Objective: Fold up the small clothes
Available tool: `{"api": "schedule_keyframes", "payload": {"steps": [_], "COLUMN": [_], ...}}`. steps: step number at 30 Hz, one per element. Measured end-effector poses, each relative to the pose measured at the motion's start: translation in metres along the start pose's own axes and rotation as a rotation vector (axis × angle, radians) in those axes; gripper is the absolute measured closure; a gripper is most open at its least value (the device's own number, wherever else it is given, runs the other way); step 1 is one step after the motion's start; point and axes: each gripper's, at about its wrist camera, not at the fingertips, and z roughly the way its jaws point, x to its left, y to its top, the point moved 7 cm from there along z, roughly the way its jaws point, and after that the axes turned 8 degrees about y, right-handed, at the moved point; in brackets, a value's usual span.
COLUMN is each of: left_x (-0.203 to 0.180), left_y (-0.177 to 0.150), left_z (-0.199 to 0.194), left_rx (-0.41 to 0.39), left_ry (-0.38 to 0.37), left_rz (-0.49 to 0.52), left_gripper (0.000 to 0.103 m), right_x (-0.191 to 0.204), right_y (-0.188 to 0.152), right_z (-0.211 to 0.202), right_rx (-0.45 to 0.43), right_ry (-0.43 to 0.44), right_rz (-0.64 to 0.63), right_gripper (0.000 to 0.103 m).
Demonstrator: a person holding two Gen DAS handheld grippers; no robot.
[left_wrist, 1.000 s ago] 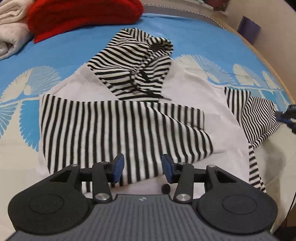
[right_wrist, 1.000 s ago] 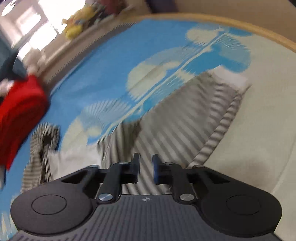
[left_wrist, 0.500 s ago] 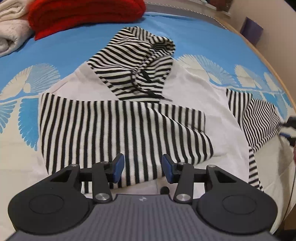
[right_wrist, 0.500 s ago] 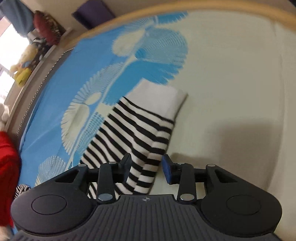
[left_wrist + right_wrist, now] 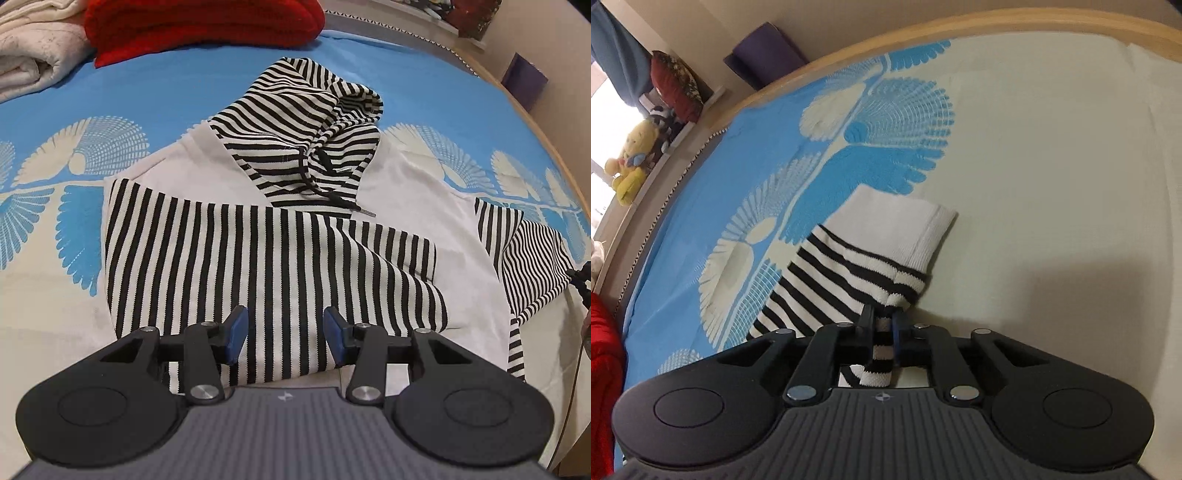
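Note:
A small black-and-white striped hoodie [image 5: 280,236] lies on the bed, hood [image 5: 306,140] at the far side. One striped sleeve is folded across its white body. The other sleeve [image 5: 532,258] stretches out to the right. My left gripper [image 5: 282,332] is open and empty, just above the hoodie's near edge. My right gripper [image 5: 882,328] is shut on the edge of the striped sleeve [image 5: 849,280], close to its white cuff [image 5: 901,225]. The right gripper's tip shows at the right edge of the left wrist view [image 5: 581,275].
The bed sheet [image 5: 147,96] is blue and cream with fan prints. A red garment [image 5: 199,18] and a cream towel [image 5: 29,48] lie at the far left. The wooden bed rim [image 5: 960,33] curves along the right side. A yellow plush toy [image 5: 631,162] sits on a ledge.
My right gripper has moved onto the outstretched sleeve and closed on its edge near the cuff. My left gripper has stayed open over the hoodie's near edge.

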Motion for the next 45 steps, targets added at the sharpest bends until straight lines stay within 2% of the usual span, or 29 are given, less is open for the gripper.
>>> {"api": "schedule_keyframes", "payload": {"steps": [5, 9, 11, 14, 18, 20, 21, 23, 24, 27, 30, 32, 34, 36, 38, 39, 40, 41, 43, 45], "left_x": [0.004, 0.005, 0.008, 0.011, 0.017, 0.023, 0.028, 0.041, 0.048, 0.068, 0.088, 0.101, 0.112, 0.121, 0.124, 0.124, 0.123, 0.122, 0.119, 0.117], "left_y": [0.000, 0.001, 0.001, 0.000, 0.000, 0.002, 0.003, 0.007, 0.008, 0.012, 0.017, 0.020, 0.022, 0.024, 0.026, 0.027, 0.027, 0.028, 0.026, 0.024], "left_z": [-0.001, -0.003, -0.004, -0.004, -0.005, -0.005, -0.006, -0.007, -0.007, -0.007, -0.009, -0.009, -0.007, -0.005, -0.004, -0.003, -0.002, 0.000, 0.003, 0.006], "left_rx": [0.005, 0.002, 0.002, 0.008, 0.009, 0.008, 0.006, -0.001, -0.001, -0.001, -0.005, -0.006, -0.001, 0.008, 0.014, 0.017, 0.021, 0.025, 0.033, 0.042], "left_ry": [-0.005, -0.015, -0.017, -0.020, -0.020, -0.017, -0.015, -0.003, 0.004, 0.021, 0.034, 0.045, 0.056, 0.054, 0.041, 0.033, 0.029, 0.025, 0.024, 0.023], "left_rz": [-0.016, -0.015, -0.026, -0.043, -0.056, -0.072, -0.084, -0.115, -0.131, -0.176, -0.220, -0.254, -0.296, -0.337, -0.368, -0.376, -0.379, -0.377, -0.371, -0.369], "left_gripper": [0.053, 0.053, 0.053, 0.053, 0.053, 0.053, 0.053, 0.053, 0.053, 0.053, 0.053, 0.053, 0.053, 0.053, 0.053, 0.053, 0.053, 0.053, 0.053, 0.053], "right_x": [0.021, 0.076, 0.104, 0.138, 0.180, 0.182, 0.179, 0.172, 0.173, 0.187, 0.205, 0.232, 0.262, 0.294, 0.314, 0.317, 0.314, 0.310, 0.298, 0.289], "right_y": [0.006, 0.010, 0.002, -0.017, -0.058, -0.075, -0.083, -0.105, -0.112, -0.123, -0.135, -0.160, -0.188, -0.236, -0.287, -0.312, -0.337, -0.350, -0.363, -0.359], "right_z": [-0.019, -0.058, -0.081, -0.110, -0.142, -0.142, -0.136, -0.112, -0.102, -0.089, -0.099, -0.112, -0.126, -0.143, -0.158, -0.162, -0.164, -0.165, -0.156, -0.144], "right_rx": [-0.069, -0.164, -0.179, -0.116, -0.062, -0.052, -0.031, 0.088, 0.125, 0.128, 0.076, 0.045, 0.042, 0.113, 0.260, 0.378, 0.513, 0.579, 0.633, 0.669], "right_ry": [-0.013, 0.075, 0.097, 0.100, 0.219, 0.241, 0.234, 0.142, 0.130, 0.098, 0.080, 0.126, 0.233, 0.419, 0.592, 0.658, 0.707, 0.710, 0.610, 0.542], "right_rz": [-0.064, -0.194, -0.246, -0.238, -0.253, -0.228, -0.207, -0.157, -0.151, -0.274, -0.367, -0.517, -0.631, -0.781, -0.945, -1.015, -1.066, -1.090, -1.114, -1.070], "right_gripper": [0.098, 0.099, 0.099, 0.099, 0.099, 0.099, 0.099, 0.099, 0.099, 0.099, 0.099, 0.099, 0.099, 0.096, 0.089, 0.072, 0.065, 0.066, 0.064, 0.064]}}
